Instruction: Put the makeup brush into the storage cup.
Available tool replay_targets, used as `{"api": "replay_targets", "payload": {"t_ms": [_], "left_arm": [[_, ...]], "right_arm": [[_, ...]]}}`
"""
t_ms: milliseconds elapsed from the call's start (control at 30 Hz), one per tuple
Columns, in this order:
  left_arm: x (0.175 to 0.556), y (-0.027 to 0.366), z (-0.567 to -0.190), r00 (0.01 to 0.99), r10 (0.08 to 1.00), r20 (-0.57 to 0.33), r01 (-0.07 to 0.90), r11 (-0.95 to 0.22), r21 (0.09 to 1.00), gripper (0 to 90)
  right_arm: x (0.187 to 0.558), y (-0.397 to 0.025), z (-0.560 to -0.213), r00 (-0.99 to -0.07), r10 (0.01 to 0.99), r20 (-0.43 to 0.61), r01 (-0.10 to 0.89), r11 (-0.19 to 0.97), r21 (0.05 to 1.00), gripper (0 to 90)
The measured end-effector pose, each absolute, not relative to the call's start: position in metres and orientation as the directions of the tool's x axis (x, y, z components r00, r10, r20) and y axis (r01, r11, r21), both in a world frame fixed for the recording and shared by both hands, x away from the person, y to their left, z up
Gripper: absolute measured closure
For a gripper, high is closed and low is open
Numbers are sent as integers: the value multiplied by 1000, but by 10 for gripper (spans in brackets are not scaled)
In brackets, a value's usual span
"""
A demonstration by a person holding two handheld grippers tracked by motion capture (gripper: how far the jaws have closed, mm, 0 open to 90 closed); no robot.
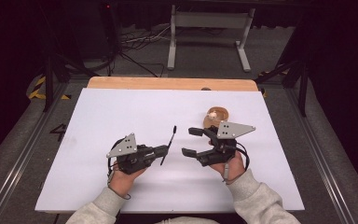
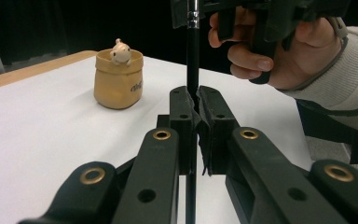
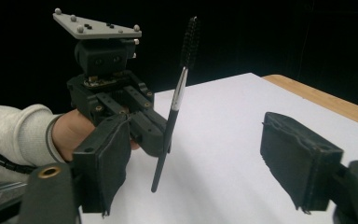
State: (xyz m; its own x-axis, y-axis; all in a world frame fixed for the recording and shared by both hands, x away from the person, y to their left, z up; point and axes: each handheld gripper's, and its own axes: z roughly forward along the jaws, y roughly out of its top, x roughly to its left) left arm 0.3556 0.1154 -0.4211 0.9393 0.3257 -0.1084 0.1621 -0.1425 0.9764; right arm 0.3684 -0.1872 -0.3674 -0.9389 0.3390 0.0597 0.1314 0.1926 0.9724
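Jaws: left gripper [image 1: 161,151] clenched on mascara wand [image 3: 173,112] mid-handle, bristles up, above the white table [image 1: 121,116]; right gripper [image 1: 192,141] spread wide beside it. Judgement: close right on the bare lower handle, squarely, before left lets go. Sack-shaped pot [image 2: 118,79] sits well apart.

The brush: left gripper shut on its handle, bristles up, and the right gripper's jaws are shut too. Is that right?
Not quite. The right gripper has its jaws wide apart, as the right gripper view shows. The rest holds: the left gripper is shut on the brush, bristles up.
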Motion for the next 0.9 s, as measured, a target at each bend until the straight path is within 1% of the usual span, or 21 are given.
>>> {"api": "replay_targets", "payload": {"t_ms": [133,200,333,400,433,500,700,733,900], "left_arm": [[356,115,-422,941,322,-108,162,-147,976,850],[356,115,-422,943,319,-100,155,-152,976,850],[356,114,-422,943,317,-102,158,-154,975,850],[355,114,-422,943,317,-103,158,-154,975,850],[355,114,-422,943,317,-103,158,-154,975,849],[355,113,-422,943,318,-98,155,-157,975,849],[355,111,-423,944,318,-93,153,-169,974,849],[355,111,-424,943,319,-94,154,-169,974,849],[356,111,-425,942,321,-94,157,-175,972,850]], "right_arm": [[372,-183,-366,-941,329,81,148,183,972,292],[373,-180,-365,-942,326,77,144,187,972,328],[375,-177,-365,-942,326,85,152,187,971,361],[376,-175,-366,-939,331,97,167,190,967,406],[376,-175,-366,-939,331,97,167,190,967,406],[377,-172,-367,-942,315,112,176,183,967,460],[376,-168,-366,-947,304,108,173,195,965,589],[375,-166,-366,-946,303,111,176,198,964,623],[375,-164,-368,-944,308,117,186,206,961,719]]}}
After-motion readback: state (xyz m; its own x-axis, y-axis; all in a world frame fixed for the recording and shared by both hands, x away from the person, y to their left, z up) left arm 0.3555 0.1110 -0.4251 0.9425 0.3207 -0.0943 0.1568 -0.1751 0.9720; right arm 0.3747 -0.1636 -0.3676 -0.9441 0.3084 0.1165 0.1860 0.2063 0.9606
